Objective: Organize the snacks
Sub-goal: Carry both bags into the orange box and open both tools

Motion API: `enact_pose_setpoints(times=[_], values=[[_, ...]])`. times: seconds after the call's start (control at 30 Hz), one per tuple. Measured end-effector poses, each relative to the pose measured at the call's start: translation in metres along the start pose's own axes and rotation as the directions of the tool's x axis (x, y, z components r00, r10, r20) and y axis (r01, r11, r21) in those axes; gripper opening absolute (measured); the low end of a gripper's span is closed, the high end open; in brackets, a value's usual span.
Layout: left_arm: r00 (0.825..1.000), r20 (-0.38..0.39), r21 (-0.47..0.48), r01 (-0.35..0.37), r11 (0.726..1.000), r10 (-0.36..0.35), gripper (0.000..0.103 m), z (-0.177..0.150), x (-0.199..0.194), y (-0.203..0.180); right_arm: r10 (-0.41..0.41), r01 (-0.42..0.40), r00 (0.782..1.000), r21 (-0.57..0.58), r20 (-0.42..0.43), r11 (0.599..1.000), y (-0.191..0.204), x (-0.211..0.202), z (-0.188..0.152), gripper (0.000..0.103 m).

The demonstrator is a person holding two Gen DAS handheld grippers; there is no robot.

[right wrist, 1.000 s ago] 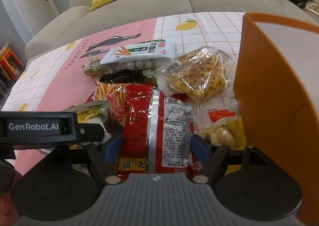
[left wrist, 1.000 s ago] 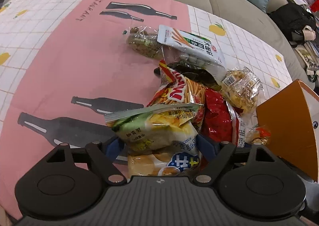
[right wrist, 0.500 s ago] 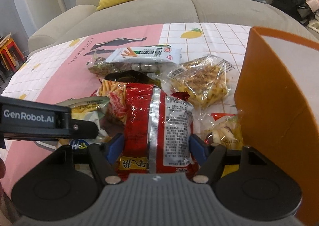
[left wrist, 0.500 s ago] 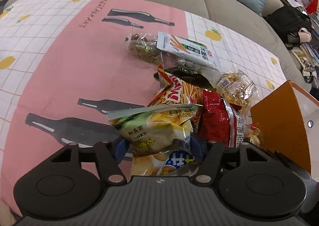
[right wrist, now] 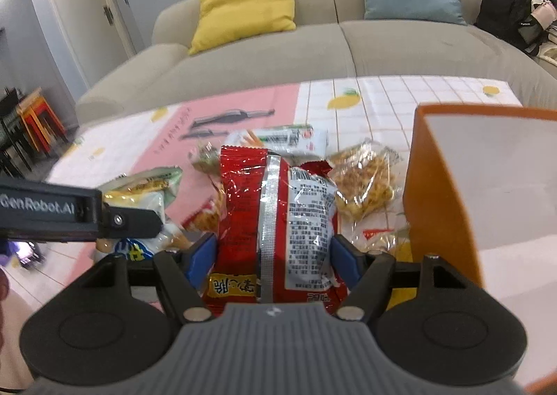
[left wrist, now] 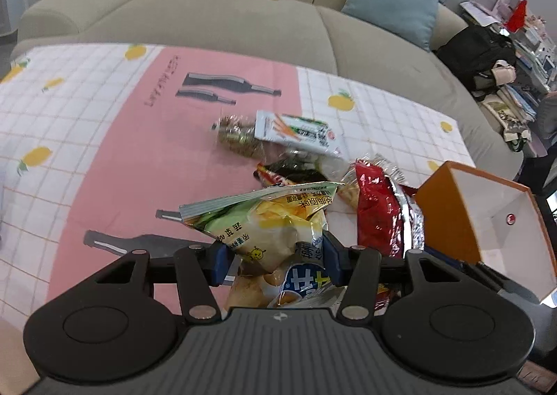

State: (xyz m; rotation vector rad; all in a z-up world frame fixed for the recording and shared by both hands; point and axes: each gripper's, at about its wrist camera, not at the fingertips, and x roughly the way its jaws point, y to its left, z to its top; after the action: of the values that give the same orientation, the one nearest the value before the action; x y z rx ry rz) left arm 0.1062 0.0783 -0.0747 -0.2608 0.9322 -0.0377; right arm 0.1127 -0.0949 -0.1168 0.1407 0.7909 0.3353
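Left wrist view: both grippers clamp snack bags.

The left gripper (left wrist: pixel 275 264) has its fingers pressed on a green-and-yellow chip bag (left wrist: pixel 264 221); the right gripper (right wrist: pixel 273 257) squeezes a red bag (right wrist: pixel 275 217) between its fingers. An orange box (right wrist: pixel 452 193) stands open just right of the right fingers, and more snacks lie ahead on the pink tablecloth (left wrist: pixel 139 158).

two wrist fisheyes, close over table, facing sofa

left wrist view looks from table's left; right wrist view from beside the orange box (right wrist: pixel 449 193). both share snack pile (left wrist: pixel 296 151), tablecloth (left wrist: pixel 139 151), sofa (right wrist: pixel 278 47).
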Motion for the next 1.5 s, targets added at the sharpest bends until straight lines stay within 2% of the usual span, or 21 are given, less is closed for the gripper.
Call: enact_pose_setpoints(times=[0.27,0.43,0.63,0.8,0.9,1.0,1.13,1.27,1.33,1.5], values=[[0.996,0.044,0.048,0.082,0.996,-0.084,0.059,0.012,-0.040,-0.032,-0.002,0.001,1.000,0.009,0.021,1.000,-0.012,-0.055,0.027,0.070],[0.982,0.024,0.106,0.182,0.978,-0.186,0.059,0.025,-0.049,-0.071,-0.008,0.009,1.000,0.047,-0.018,0.999,-0.053,-0.090,0.049,0.070],[0.958,-0.073,0.195,0.286,0.938,-0.277,0.059,0.043,-0.029,-0.137,-0.097,0.100,0.991,0.029,-0.096,0.995,-0.115,-0.112,0.067,0.070],[0.939,-0.170,0.259,0.334,0.906,-0.298,0.059,0.052,0.008,-0.195,-0.190,0.189,0.966,-0.025,-0.177,0.982,-0.164,-0.108,0.069,0.070],[0.929,-0.248,0.271,0.339,0.901,-0.275,0.059,0.051,0.041,-0.220,-0.196,0.199,0.951,-0.012,-0.240,0.980,-0.191,-0.095,0.069,0.070],[0.928,-0.306,0.296,0.306,0.905,-0.214,0.059,0.049,0.077,-0.237,-0.224,0.224,0.933,-0.033,-0.281,0.974,-0.210,-0.078,0.069,0.070],[0.908,-0.396,0.297,0.271,0.915,-0.140,0.059,0.049,0.119,-0.246,-0.165,0.179,0.923,0.007,-0.346,0.984,-0.234,-0.046,0.068,0.070],[0.899,-0.429,0.335,0.250,0.909,-0.089,0.059,0.050,0.135,-0.254,-0.151,0.162,0.905,-0.005,-0.397,0.987,-0.240,-0.016,0.063,0.070],[0.898,-0.439,0.381,0.222,0.897,-0.035,0.059,0.049,0.143,-0.260,-0.131,0.141,0.899,-0.007,-0.419,0.990,-0.242,-0.002,0.063,0.070],[0.890,-0.454,0.445,0.188,0.875,0.040,0.060,0.046,0.160,-0.274,-0.100,0.103,0.887,-0.018,-0.450,0.994,-0.248,0.024,0.066,0.070]])
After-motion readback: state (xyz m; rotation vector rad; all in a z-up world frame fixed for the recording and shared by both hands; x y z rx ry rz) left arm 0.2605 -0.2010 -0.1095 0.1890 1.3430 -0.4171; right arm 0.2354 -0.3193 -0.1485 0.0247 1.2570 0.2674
